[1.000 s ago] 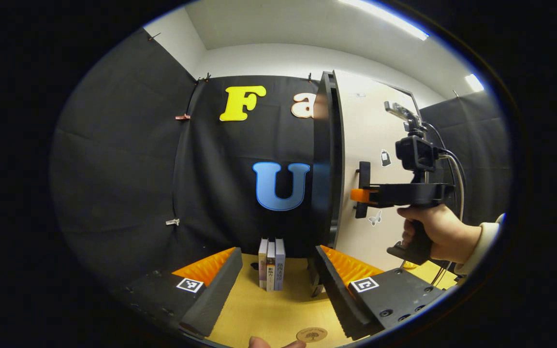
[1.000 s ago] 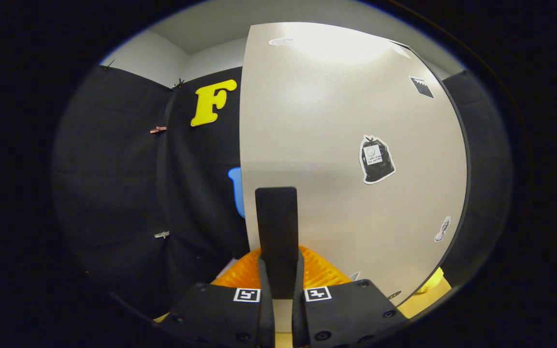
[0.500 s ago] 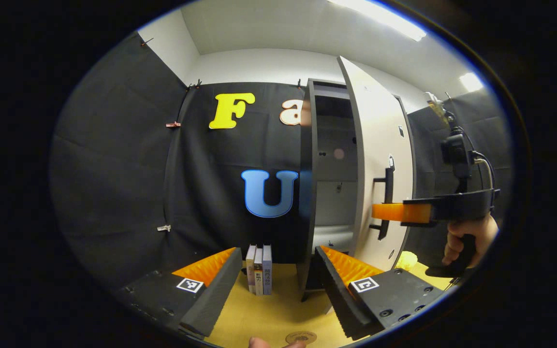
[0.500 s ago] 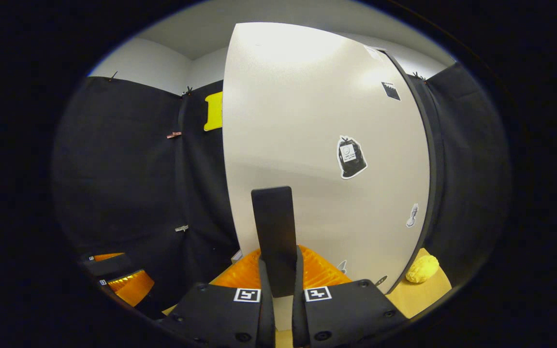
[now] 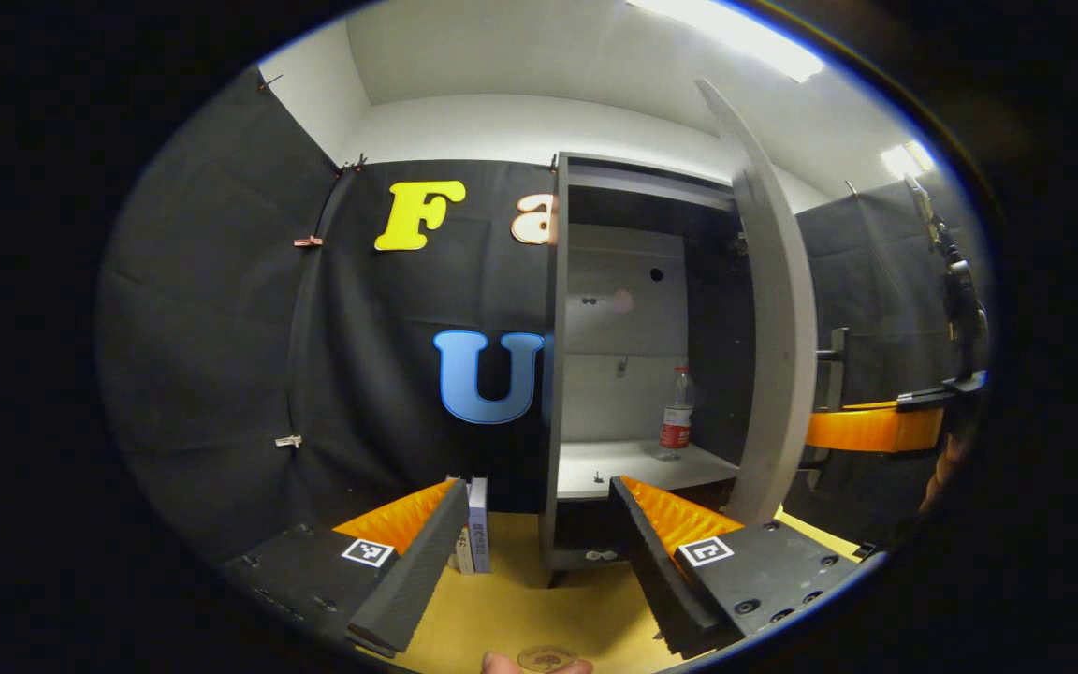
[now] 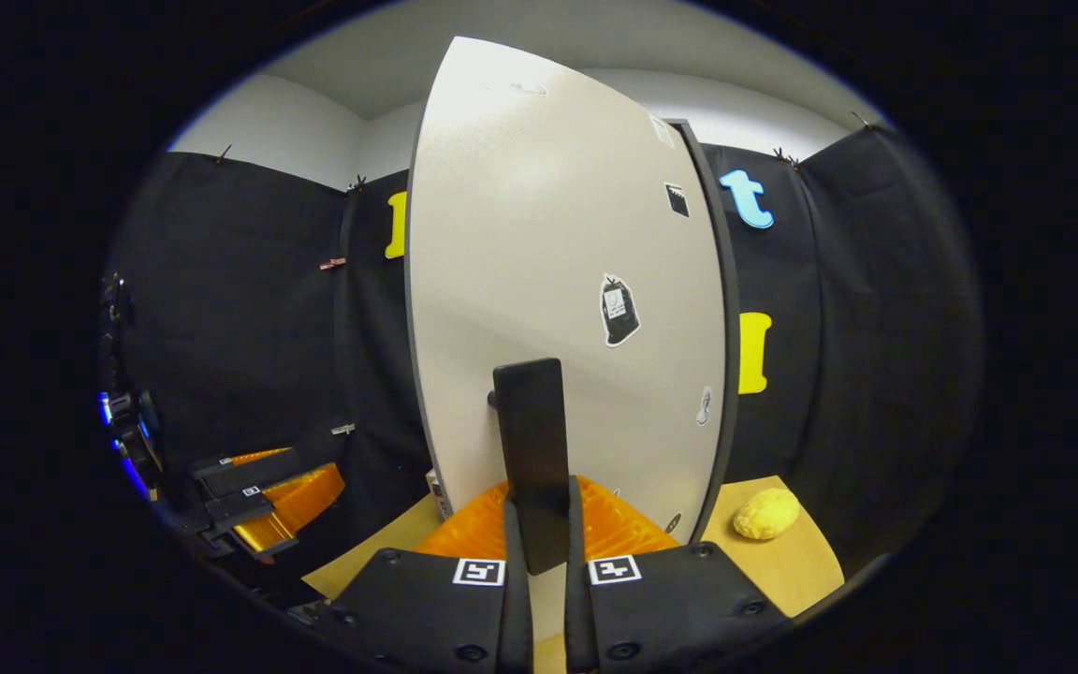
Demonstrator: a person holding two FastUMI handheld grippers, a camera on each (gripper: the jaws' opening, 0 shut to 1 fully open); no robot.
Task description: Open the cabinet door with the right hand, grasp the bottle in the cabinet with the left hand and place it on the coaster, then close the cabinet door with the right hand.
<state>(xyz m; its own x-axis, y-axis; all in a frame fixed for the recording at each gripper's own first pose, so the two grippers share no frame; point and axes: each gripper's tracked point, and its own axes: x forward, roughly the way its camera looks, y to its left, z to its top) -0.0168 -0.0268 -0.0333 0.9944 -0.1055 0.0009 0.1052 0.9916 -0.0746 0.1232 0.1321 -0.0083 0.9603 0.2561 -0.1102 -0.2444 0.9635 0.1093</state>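
My right claw (image 6: pixel 539 552) pinches the door handle (image 6: pixel 531 449) at lower centre, holding the door (image 6: pixel 548 281) wide so my spread left claw (image 5: pixel 530 548) can reach the bottle (image 5: pixel 677 412).

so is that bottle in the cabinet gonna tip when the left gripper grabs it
The bottle stands tall and narrow on the cabinet shelf, so a high nudge may tip it. It looks like thin clear plastic, probably light and squeezable. Being round, it would likely roll if toppled.

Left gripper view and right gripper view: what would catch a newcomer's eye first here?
The tall cabinet door, swung open, stands out first in the left gripper view. Behind it a bottle with a red label stands upright on the white shelf. In the right gripper view the right tool is clamped on the door's dark handle, and a yellow lump lies on the table.
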